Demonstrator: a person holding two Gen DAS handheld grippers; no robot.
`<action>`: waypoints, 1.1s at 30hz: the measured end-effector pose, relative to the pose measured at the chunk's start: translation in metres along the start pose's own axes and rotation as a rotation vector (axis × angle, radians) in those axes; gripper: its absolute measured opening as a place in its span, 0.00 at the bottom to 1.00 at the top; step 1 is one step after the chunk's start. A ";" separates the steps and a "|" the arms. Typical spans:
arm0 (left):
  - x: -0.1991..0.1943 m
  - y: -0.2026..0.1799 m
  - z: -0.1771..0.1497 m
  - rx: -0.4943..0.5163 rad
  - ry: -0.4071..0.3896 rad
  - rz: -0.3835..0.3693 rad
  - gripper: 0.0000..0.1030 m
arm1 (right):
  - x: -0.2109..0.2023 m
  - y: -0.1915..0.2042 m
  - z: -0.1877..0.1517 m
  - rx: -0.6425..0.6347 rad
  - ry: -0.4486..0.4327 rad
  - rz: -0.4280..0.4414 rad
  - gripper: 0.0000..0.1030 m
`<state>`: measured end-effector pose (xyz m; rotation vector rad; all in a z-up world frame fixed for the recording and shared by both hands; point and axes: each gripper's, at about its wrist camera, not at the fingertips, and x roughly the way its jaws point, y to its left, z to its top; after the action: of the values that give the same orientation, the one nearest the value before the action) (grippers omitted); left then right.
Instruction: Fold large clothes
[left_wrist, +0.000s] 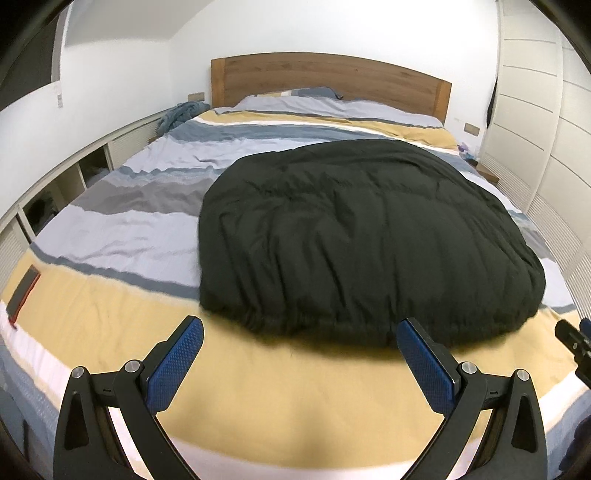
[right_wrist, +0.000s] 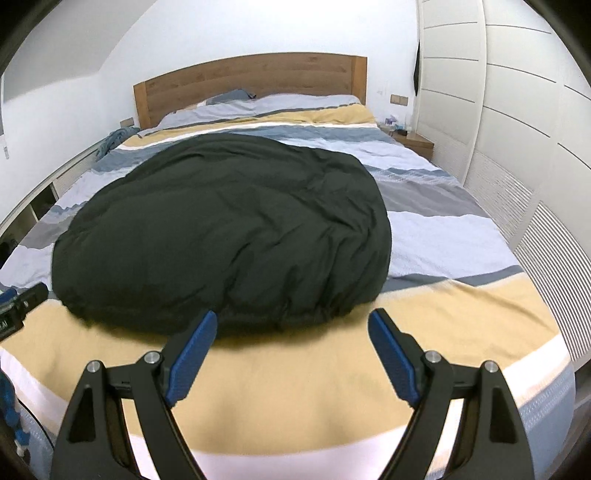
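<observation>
A large dark green puffy garment (left_wrist: 362, 236) lies folded in a rounded heap on the striped bed cover (left_wrist: 122, 229). Its elastic hem faces the foot of the bed. It also shows in the right wrist view (right_wrist: 229, 236). My left gripper (left_wrist: 299, 328) is open and empty, just short of the hem's near edge. My right gripper (right_wrist: 293, 321) is open and empty, its fingertips close to the hem at the garment's right end. The tip of the right gripper shows at the right edge of the left wrist view (left_wrist: 574, 338).
A wooden headboard (left_wrist: 328, 75) and pillows stand at the far end. White wardrobes (right_wrist: 517, 110) line the right side. A low shelf unit (left_wrist: 74, 173) runs along the left. A dark flat object (left_wrist: 24, 291) lies on the bed's left edge. A nightstand (right_wrist: 413, 142) stands at the far right.
</observation>
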<state>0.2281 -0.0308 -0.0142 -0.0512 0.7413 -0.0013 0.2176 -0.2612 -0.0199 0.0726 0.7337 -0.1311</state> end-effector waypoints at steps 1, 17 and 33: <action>-0.005 0.002 -0.003 0.000 -0.001 0.002 1.00 | -0.007 0.002 -0.003 0.000 -0.006 0.000 0.82; -0.093 0.009 -0.032 -0.052 -0.060 0.002 1.00 | -0.103 0.014 -0.014 -0.021 -0.110 -0.007 0.82; -0.150 0.011 -0.054 -0.046 -0.118 0.020 1.00 | -0.167 0.030 -0.028 -0.051 -0.189 0.021 0.82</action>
<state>0.0810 -0.0196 0.0473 -0.0875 0.6237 0.0372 0.0805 -0.2129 0.0723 0.0185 0.5473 -0.0975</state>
